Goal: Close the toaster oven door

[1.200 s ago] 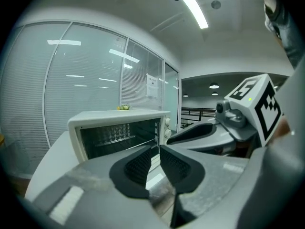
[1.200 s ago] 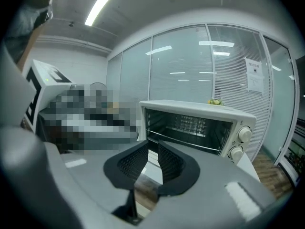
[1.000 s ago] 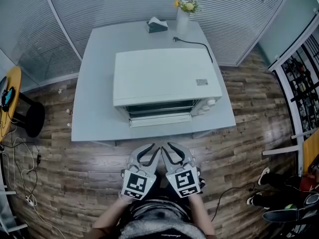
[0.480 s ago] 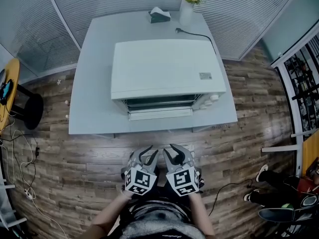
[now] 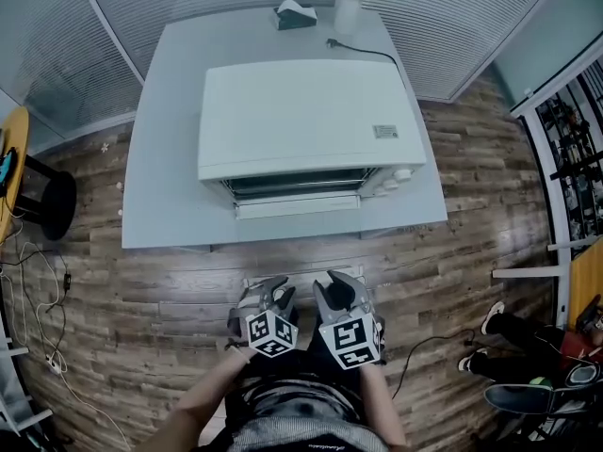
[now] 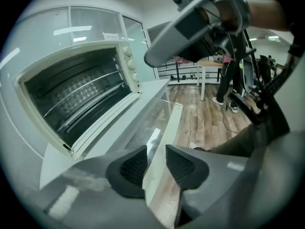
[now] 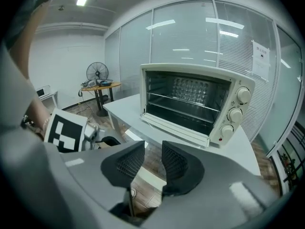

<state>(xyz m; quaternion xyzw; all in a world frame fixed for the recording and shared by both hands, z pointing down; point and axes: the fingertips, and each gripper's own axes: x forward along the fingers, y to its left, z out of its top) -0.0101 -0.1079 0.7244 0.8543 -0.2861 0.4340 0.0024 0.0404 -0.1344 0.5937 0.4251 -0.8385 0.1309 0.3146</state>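
While both of my tools hang low in front of the light grey square table (image 5: 155,201), the boxy white metal toaster oven (image 5: 306,111) sits in the middle of it with its mouth facing me and wide open. Its door (image 6: 143,123), a clear glass pane in a white frame, is swung down about flat from a hinge along the bottom of the opening, and it reaches out past the table's near edge. The white rail (image 5: 301,274) along its free edge is the part nearest to me.

The jaws of my left gripper (image 5: 272,292) have just been opening and now stand apart. In the left gripper view the rail (image 6: 172,123) shows through the gap beyond the pads, which press on nothing. The jaws of my right gripper (image 5: 337,288) have also just been opening and are parted with nothing held; past them I see the oven's wire rack and three knobs.

I judge the door to be stiff and fairly light, turning only on that lower hinge, so it should swing up with little effort. The pane looks smooth and breakable, and painted metal is likely slippery. I would take hold at the white rail, near its middle, either pinching it or lifting from beneath, and keep off the glass. A sprung hinge might snap it shut near the top, so the last stretch wants a gentle touch.
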